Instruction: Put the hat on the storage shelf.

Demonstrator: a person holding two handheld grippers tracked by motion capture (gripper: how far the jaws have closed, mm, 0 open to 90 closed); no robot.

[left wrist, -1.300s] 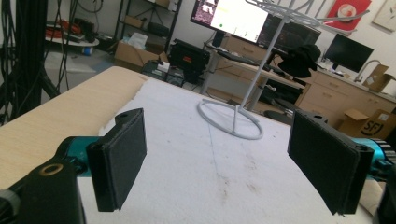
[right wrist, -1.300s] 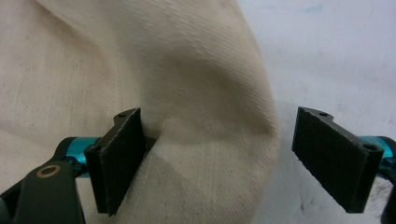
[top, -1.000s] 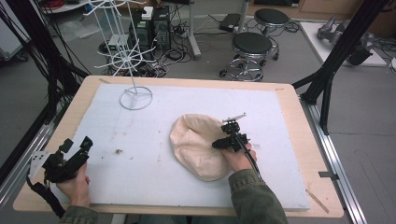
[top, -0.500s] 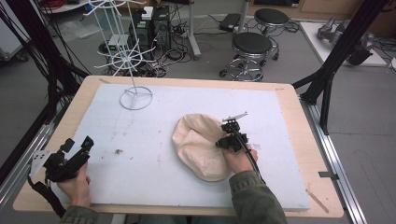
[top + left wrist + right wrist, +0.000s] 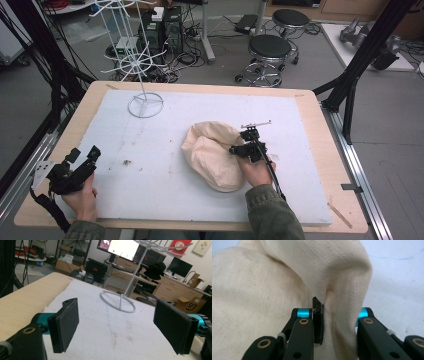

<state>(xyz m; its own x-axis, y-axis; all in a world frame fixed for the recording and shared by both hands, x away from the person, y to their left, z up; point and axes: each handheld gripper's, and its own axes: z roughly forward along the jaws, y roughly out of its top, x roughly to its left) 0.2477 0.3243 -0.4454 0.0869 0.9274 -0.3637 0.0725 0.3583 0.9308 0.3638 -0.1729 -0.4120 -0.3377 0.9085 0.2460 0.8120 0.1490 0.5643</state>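
Right gripper (image 5: 325, 322) is pinching a raised fold of the cream woven-cloth hat (image 5: 212, 155), lying rumpled and rounded on the white felt mat (image 5: 165, 200). Left gripper (image 5: 117, 325) is idling, padded jaws spread wide.

A wooden tabletop (image 5: 320, 130) carries a white foam mat (image 5: 165, 150). Beyond its far edge, a grey floor (image 5: 310, 70) holds two black round stools (image 5: 270, 47), tangled cables (image 5: 187, 55) and dark computer boxes (image 5: 172, 22). Black frame posts (image 5: 365, 55) slant at either side. Ahead of the left gripper (image 5: 117, 327), the room shows a lit monitor (image 5: 122, 247), a dark screen (image 5: 178, 266), wooden cabinets (image 5: 175, 290), cardboard boxes (image 5: 188, 303) and two framed pictures (image 5: 205, 246) on a pale wall (image 5: 190, 257).
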